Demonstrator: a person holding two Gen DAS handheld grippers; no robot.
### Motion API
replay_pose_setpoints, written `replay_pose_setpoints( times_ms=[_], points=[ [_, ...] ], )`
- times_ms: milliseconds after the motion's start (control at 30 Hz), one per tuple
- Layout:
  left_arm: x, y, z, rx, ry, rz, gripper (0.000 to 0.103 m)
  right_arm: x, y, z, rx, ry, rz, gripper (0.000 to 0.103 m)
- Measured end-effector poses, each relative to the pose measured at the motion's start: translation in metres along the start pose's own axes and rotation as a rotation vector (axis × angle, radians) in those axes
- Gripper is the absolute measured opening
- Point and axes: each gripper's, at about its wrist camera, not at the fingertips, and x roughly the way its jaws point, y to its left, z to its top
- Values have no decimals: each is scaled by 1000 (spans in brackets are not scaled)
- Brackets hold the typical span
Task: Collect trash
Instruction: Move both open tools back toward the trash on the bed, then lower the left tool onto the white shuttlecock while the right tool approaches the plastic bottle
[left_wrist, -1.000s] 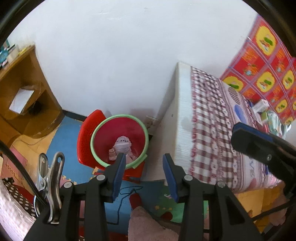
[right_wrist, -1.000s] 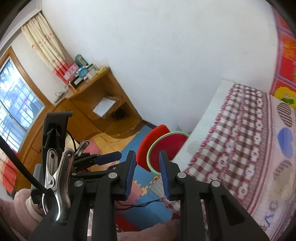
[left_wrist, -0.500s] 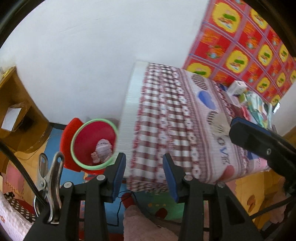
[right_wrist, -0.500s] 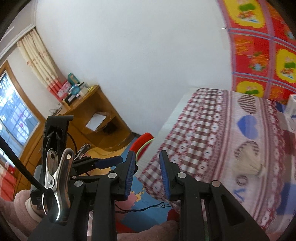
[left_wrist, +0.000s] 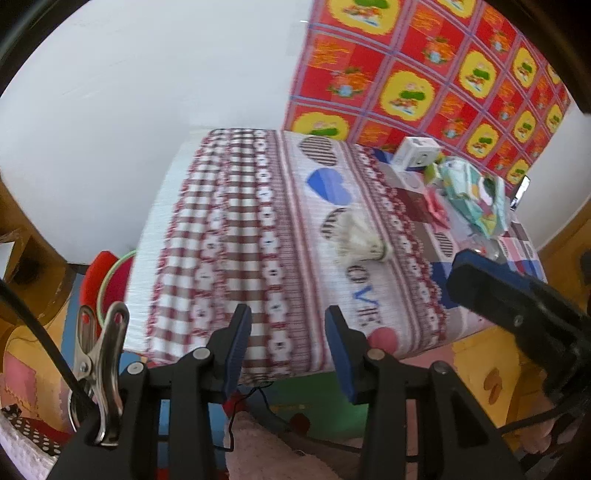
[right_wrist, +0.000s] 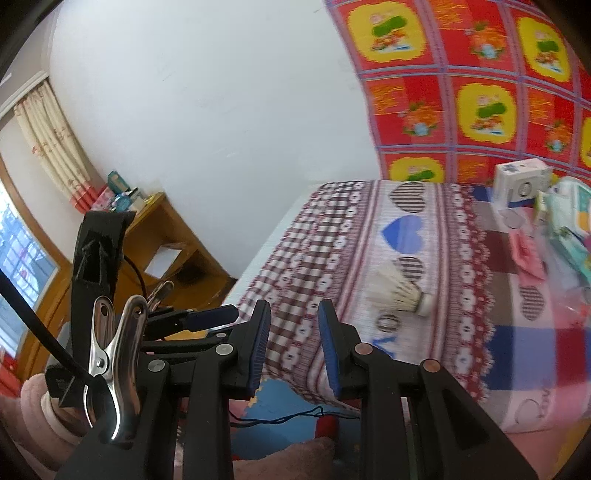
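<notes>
A worn white shuttlecock (left_wrist: 360, 240) lies on the patterned bed cover (left_wrist: 258, 236), also seen in the right wrist view (right_wrist: 400, 291). My left gripper (left_wrist: 288, 332) is open and empty, held in front of the bed's near edge, short of the shuttlecock. My right gripper (right_wrist: 293, 332) is open and empty, low and left of the shuttlecock. The red bin with a green rim (left_wrist: 110, 280) shows only as a sliver at the left behind the bed corner. Boxes and packets (left_wrist: 461, 181) lie at the bed's far right.
A wooden desk (right_wrist: 162, 236) stands by the white wall on the left. Foam floor mats (left_wrist: 314, 398) and a thin cable (right_wrist: 295, 413) lie below the bed edge. A red and yellow patterned cloth (left_wrist: 443, 74) hangs on the wall behind the bed.
Both views have swung right, from the red bin with trash inside to the bed. The shuttlecock and the clutter on the bed have come into view. Both grippers stayed open.
</notes>
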Motion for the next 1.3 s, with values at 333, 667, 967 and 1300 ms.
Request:
replay_pose_setpoints(
  times_ms=[333,667,967,1300],
  points=[
    [17,-56,11,63,45,-70,43,-31,-41,-7,71,-27,-82,28],
    [52,-91,31,117,106,-147,43,-39,-87,-16,161,-35,-182,28],
    [88,-103,45,153,181,-180,43,-40,-123,-14,237,-42,-256,28],
    [113,-108,57,63,215,-130,43,-44,-169,-13,238,1,-265,28]
  ],
)
